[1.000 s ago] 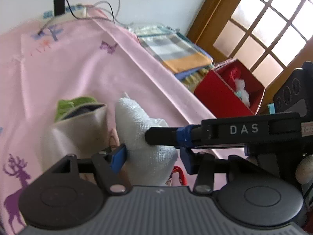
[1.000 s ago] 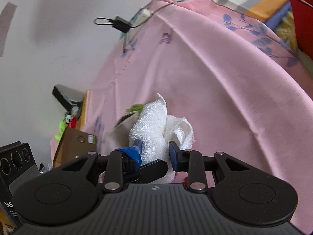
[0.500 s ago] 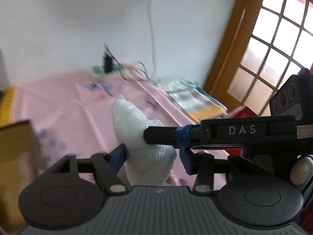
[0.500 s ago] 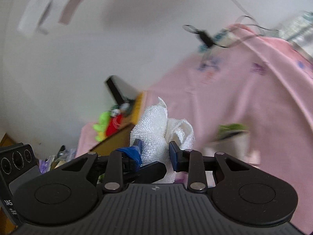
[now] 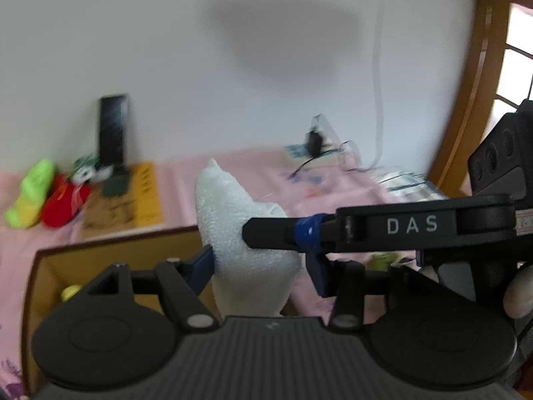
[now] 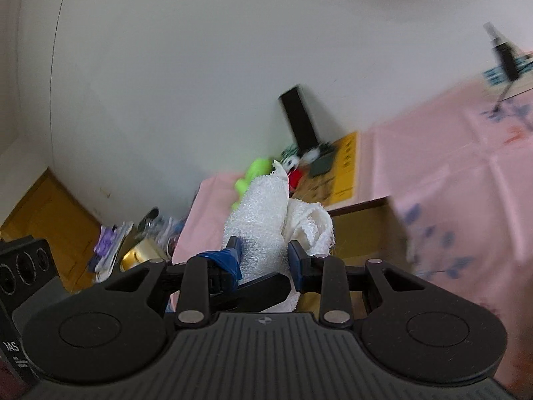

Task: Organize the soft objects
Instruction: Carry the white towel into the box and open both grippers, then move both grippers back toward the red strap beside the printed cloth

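Two grippers, left gripper (image 5: 258, 265) and right gripper (image 6: 265, 256), both clamping same white terry towel (image 6: 266, 220), holding it in air above open brown cardboard box (image 5: 110, 260) on pink-covered bed (image 6: 466, 180). Towel not yet dropped in; release remaining.

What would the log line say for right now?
left tongs: shut on white towel | right tongs: shut on white towel | towel: held above open cardboard box | bed: pink sheet
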A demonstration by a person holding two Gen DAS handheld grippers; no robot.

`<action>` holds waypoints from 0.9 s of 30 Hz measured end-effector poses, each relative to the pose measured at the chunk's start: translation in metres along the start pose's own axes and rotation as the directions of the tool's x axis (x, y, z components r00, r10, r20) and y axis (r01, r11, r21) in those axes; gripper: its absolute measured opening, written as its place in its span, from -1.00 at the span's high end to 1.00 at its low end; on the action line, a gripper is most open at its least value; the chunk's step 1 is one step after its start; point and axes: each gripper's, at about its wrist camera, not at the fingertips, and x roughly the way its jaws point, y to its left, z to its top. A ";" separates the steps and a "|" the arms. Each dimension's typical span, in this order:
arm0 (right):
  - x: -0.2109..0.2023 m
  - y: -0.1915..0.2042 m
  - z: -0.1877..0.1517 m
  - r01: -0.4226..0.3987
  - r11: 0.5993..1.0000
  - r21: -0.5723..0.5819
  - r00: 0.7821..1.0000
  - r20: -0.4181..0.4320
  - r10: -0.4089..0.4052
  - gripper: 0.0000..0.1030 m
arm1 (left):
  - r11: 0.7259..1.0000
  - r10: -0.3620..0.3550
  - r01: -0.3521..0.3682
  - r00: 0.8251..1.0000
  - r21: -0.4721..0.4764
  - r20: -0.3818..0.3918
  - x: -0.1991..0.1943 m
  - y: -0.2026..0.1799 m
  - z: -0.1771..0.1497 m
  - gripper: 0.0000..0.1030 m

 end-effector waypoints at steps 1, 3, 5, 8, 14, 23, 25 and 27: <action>0.011 0.003 -0.002 0.004 1.000 -0.005 1.000 -0.016 -0.004 0.73 | 1.000 0.013 -0.013 1.000 -0.010 -0.019 0.006 0.009 -0.002 0.08; 0.035 0.004 -0.008 0.020 1.000 -0.001 0.998 -0.056 -0.020 0.72 | 0.999 0.036 -0.038 0.997 -0.028 -0.062 0.018 0.027 -0.012 0.07; 0.057 0.002 -0.015 0.043 0.998 0.036 0.994 -0.100 -0.039 0.72 | 0.997 0.051 -0.056 0.993 -0.045 -0.103 0.027 0.041 -0.021 0.07; 0.079 -0.004 -0.027 0.072 0.994 0.080 0.987 -0.152 -0.059 0.72 | 0.995 0.054 -0.065 0.985 -0.070 -0.161 0.046 0.059 -0.036 0.07; 0.106 0.001 -0.048 0.179 0.984 0.023 0.959 -0.228 -0.169 0.72 | 0.994 0.067 -0.086 0.962 -0.061 -0.265 0.074 0.070 -0.064 0.07; 0.108 0.000 -0.053 0.219 0.974 0.061 0.948 -0.250 -0.198 0.67 | 0.994 0.094 -0.106 0.958 -0.028 -0.271 0.069 0.071 -0.069 -0.10; 0.105 0.003 -0.053 0.197 0.977 0.083 0.958 -0.229 -0.174 0.67 | 0.994 0.101 -0.109 0.962 -0.018 -0.255 0.061 0.068 -0.067 -0.13; 0.096 0.009 -0.054 0.184 0.979 0.083 0.965 -0.207 -0.163 0.67 | 0.994 0.095 -0.103 0.966 -0.025 -0.241 0.051 0.066 -0.064 -0.14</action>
